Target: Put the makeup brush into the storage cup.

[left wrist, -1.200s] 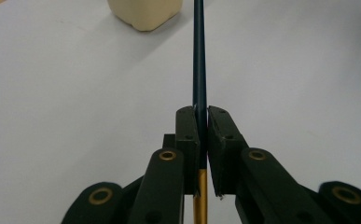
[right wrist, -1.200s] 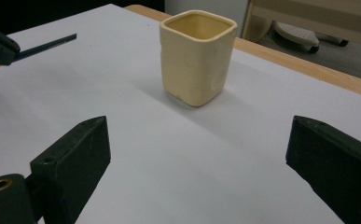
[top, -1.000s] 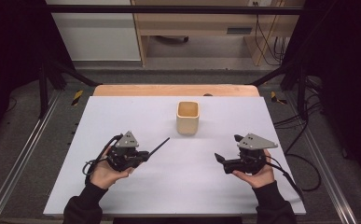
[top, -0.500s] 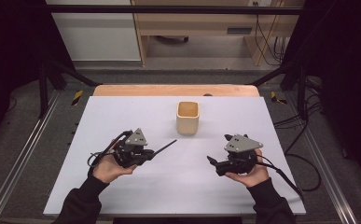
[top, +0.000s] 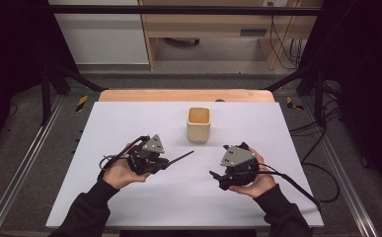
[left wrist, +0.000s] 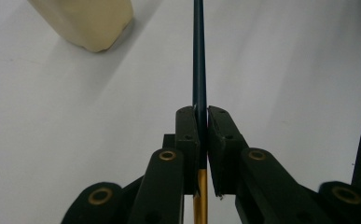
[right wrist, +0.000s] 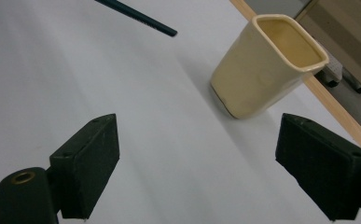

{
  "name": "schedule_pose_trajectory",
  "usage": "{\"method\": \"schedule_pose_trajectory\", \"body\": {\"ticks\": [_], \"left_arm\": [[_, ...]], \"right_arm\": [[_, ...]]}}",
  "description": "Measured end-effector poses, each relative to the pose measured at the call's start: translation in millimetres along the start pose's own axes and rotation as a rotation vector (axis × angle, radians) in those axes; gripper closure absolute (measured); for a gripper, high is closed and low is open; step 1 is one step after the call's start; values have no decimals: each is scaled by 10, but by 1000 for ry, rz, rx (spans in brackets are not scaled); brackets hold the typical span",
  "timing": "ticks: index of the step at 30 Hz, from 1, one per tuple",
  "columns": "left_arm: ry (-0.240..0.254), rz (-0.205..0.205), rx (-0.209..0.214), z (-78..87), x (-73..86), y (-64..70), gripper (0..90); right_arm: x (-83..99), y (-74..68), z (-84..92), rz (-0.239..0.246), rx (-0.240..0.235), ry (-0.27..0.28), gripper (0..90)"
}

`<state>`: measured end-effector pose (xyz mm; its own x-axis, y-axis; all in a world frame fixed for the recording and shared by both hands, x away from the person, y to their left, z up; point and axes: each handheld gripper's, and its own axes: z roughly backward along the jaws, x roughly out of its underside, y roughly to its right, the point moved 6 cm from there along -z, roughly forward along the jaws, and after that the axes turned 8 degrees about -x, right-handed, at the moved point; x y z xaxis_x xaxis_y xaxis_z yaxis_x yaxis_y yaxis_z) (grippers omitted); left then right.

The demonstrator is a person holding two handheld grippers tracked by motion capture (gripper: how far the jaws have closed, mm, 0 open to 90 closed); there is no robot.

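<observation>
The left gripper (top: 171, 160) clamps a thin, stiff, dark pencil-like rod (left wrist: 199, 56), probably light and slippery, near its gold end, above the white table (top: 129, 197) short of the cream square cup (top: 199, 124) toward the far edge, while the right gripper's (top: 217, 178) empty jaws, just closing slightly, stand wide.

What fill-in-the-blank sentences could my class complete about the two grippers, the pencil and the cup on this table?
1. The left gripper is shut on a dark ____.
2. The right gripper has jaws that stand ____, with nothing between them.
3. The cream cup stands ____ on the white table.
4. Inside, the cup looks ____.

Missing words: pencil; open; upright; empty
</observation>
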<state>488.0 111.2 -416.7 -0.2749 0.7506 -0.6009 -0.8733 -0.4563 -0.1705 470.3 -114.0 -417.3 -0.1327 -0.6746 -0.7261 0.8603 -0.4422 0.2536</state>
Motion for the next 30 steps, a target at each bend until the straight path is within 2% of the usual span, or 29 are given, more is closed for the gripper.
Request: {"method": "schedule_pose_trajectory", "body": {"ticks": [7,10,11,12,13,15,17,22,26,30], "left_arm": [[-15,-35,34,-55,-39,58,827],[-20,-49,48,-71,-55,75,827],[-14,-55,51,-80,-75,90,827],[-14,-55,51,-80,-75,90,827],[-20,-69,54,-85,-96,109,826],[-22,-87,60,-90,-118,126,827],[-22,-93,63,-90,-130,135,827],[-30,-123,91,-122,-167,199,827],[-37,-129,106,-147,-176,239,827],[-34,-140,126,-163,-206,286,827]], "right_arm": [[-49,-53,-18,45,-8,-21,172],[-68,-94,-30,95,-16,-32,202],[-77,-126,-42,126,-25,-41,225],[-77,-126,-42,126,-25,-41,225],[-77,-149,-59,159,-28,-55,243],[-76,-167,-79,191,-26,-71,257],[-75,-181,-85,202,-29,-80,264],[-112,-206,-105,271,-28,-98,311],[-124,-225,-111,287,-37,-107,338],[-126,-262,-138,330,-43,-133,402]]}}
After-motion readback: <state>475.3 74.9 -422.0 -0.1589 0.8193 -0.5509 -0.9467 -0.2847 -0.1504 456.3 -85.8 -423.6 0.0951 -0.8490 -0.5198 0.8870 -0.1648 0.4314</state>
